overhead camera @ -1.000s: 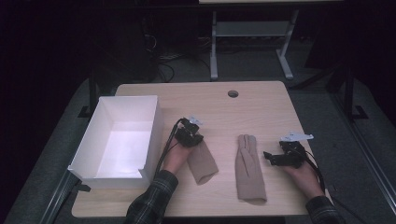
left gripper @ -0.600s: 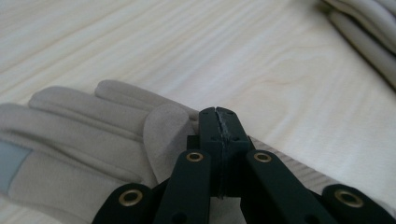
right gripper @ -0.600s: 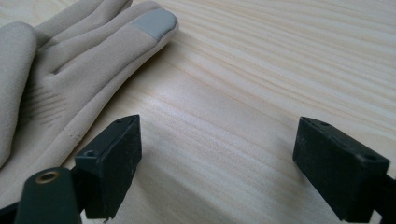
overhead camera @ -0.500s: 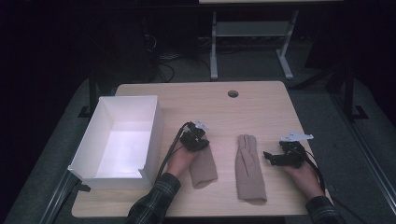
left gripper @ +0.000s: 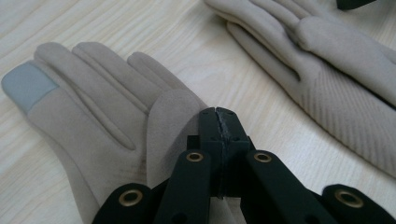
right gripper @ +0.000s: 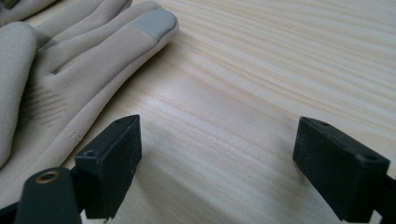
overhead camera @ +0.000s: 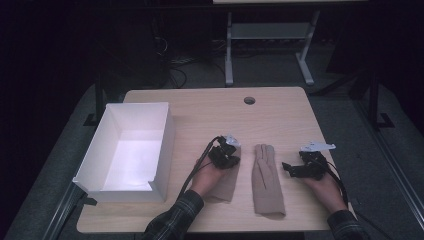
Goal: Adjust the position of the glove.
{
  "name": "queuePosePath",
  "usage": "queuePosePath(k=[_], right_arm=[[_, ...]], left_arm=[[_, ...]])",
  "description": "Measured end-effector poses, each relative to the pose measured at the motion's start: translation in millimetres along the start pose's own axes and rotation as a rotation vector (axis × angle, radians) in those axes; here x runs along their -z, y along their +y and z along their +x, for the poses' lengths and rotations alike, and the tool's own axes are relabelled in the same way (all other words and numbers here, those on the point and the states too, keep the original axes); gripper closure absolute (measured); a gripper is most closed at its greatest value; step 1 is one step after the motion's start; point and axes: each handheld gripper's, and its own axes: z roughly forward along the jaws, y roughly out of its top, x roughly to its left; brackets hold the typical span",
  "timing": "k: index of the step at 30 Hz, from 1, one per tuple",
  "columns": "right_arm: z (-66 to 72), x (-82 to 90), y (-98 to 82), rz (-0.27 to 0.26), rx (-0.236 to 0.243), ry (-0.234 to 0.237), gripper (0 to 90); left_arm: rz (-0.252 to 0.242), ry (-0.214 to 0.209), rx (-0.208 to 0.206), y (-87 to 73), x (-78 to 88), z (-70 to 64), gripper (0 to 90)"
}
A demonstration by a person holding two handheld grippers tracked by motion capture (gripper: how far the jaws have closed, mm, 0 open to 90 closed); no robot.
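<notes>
- Left gripper (overhead camera: pixel 226 159) sits over the left glove (overhead camera: pixel 224 182) near the middle of the counter (overhead camera: pixel 200 107); in the left gripper view I see its jaws pressed tight together, with no gap between the tips.
- From that view I read the left gripper (left gripper: pixel 219 123) as lying right at the edge of the left glove's (left gripper: pixel 93 121) thumb; I cannot tell whether any fabric is caught between the jaws.
- That glove lies flat, fingers pointing away from me, and one fingertip carries a grey patch (left gripper: pixel 28 84).
- Just beside it on the counter lies the right glove (overhead camera: pixel 266 180), also flat, fingers away from me; the two gloves are near each other but not touching.
- My right gripper (overhead camera: pixel 289 169) rests low on the counter to the right of the right glove, pointing toward it, jaws spread wide.
- In the right gripper view, bare wood shows between the spread jaws of the right gripper (right gripper: pixel 217 158), and the right glove (right gripper: pixel 60 84) lies just off the left jaw, its grey-tipped finger stretched out past it.
- At the left side of the counter stands a white box (overhead camera: pixel 165 145), open at the top, well apart from both gloves.
- Both of my forearms come in from the near edge, in plaid sleeves (overhead camera: pixel 175 220).
</notes>
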Motion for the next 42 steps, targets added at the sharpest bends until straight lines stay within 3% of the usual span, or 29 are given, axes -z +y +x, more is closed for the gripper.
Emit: queuePosePath(k=[3,7,11,17,25,33,38,42], right_arm=[[0.0,0.0,0.0,0.0,0.0,0.0,15.2],[0.0,0.0,0.0,0.0,0.0,0.0,15.2],[0.0,0.0,0.0,0.0,0.0,0.0,15.2],[0.0,0.0,0.0,0.0,0.0,0.0,15.2],[-0.4,-0.4,0.2,-0.004,0.006,-0.002,15.2],[-0.5,-0.4,0.2,-0.004,0.006,-0.002,15.2],[-0.5,-0.4,0.2,-0.004,0.007,-0.002,15.2],[-0.3,-0.3,0.1,-0.003,0.005,-0.003,15.2]], left_arm=[[-0.018,-0.005,0.004,0.9,5.7,-0.5,87.6],[-0.048,0.023,0.018,-3.5,24.2,3.0,84.7],[-0.056,0.072,0.046,-16.0,42.2,13.7,80.9],[-0.067,0.104,0.101,-34.8,55.3,25.2,74.8],[-0.052,0.1,0.123,-41.5,52.5,24.9,63.1],[0.002,0.112,0.106,-47.0,39.6,23.4,60.8],[-0.009,0.118,0.115,-48.0,38.6,22.0,60.9],[-0.005,0.086,0.111,-47.8,39.0,21.0,73.8]])
